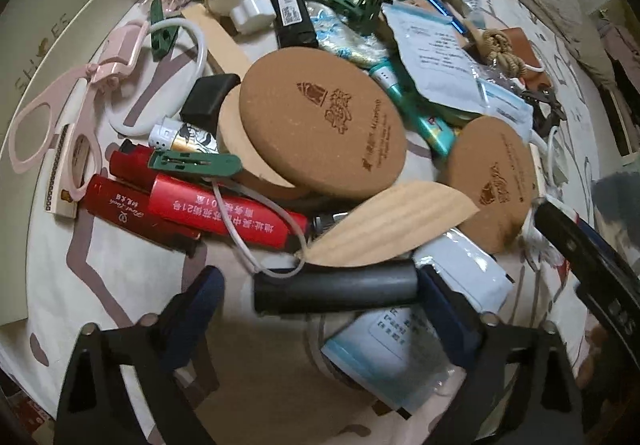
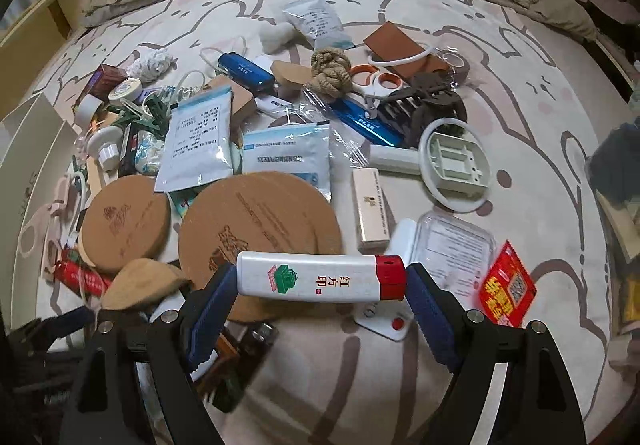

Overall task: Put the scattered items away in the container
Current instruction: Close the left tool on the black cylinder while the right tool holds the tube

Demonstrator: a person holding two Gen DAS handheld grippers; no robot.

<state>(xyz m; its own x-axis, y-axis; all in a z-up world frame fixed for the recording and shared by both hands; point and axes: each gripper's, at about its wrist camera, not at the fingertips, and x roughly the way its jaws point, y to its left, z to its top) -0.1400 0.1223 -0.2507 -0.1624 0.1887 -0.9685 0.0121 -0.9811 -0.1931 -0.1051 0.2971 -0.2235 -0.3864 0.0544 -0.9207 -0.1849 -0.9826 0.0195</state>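
**A:** In the left wrist view, how did the left gripper (image 1: 316, 285) stand?

**B:** Jaws apart around the dark cylinder (image 1: 334, 291). One pad touched an end and the other fell short, so I judged the grasp unfinished; it needed closing. The shoe box (image 1: 60, 25) lay far left.

**A:** And the right wrist view?

**B:** The right gripper (image 2: 320, 285) was clamped end to end on the white tube (image 2: 308, 279). It likely needed carrying left to the shoe box (image 2: 24, 133).

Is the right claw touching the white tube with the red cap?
Touching. The right wrist view shows the right claw with both blue pads pressed against the ends of the white tube.
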